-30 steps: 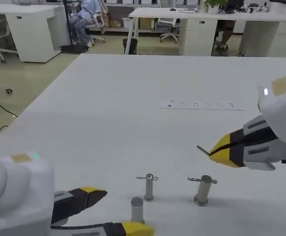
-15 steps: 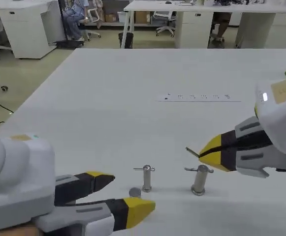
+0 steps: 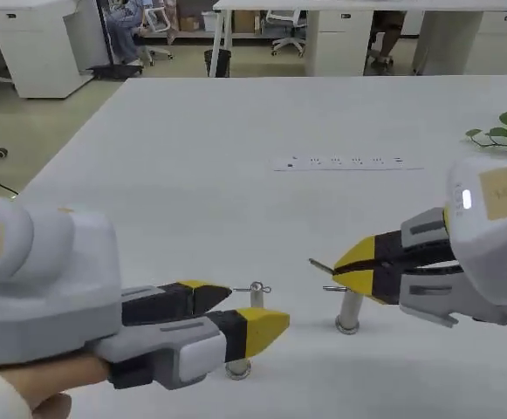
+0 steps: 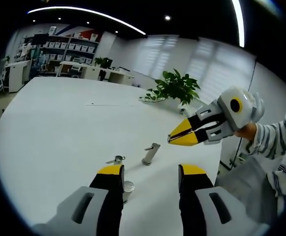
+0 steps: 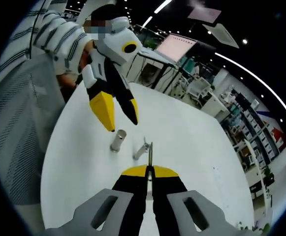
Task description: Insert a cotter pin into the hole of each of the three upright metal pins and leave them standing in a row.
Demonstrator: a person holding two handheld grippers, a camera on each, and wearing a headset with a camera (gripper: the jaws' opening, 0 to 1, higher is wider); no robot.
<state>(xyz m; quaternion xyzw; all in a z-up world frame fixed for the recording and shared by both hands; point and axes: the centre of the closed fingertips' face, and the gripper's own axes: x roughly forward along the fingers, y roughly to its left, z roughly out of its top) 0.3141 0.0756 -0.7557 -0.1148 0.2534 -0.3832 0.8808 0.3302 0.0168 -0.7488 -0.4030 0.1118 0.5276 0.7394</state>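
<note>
**A:** ok so where's everything sitting at this point?

**B:** Head view: the left gripper comes in from the lower left of the frame, jaws spread, nothing between them. The right gripper comes in from the right edge, clenched on a loose cotter pin that pokes out of its tips toward frame left.

**A:** and the three metal pins?

**B:** All upright on the white table, low in the centre of the frame.
- The middle pin peeks up just behind the left gripper's upper jaw, with a cotter through its top.
- The far-right pin stands directly under the right gripper's tips and has a second cotter across its top.
- The near pin is mostly covered by the left gripper's lower jaw, so you just get its base.

**A:** does the near one have a cotter in it?

**B:** In the right gripper view it stands left of centre, just under the left gripper's yellow tips. Its top looks bare to me, but it's tiny there, so I wouldn't swear to it. In the left gripper view it's right beside the frame-left jaw, at the bottom.

**A:** anything else on the bench?

**B:** A power strip across the upper centre, and a plant at the right edge.
</note>
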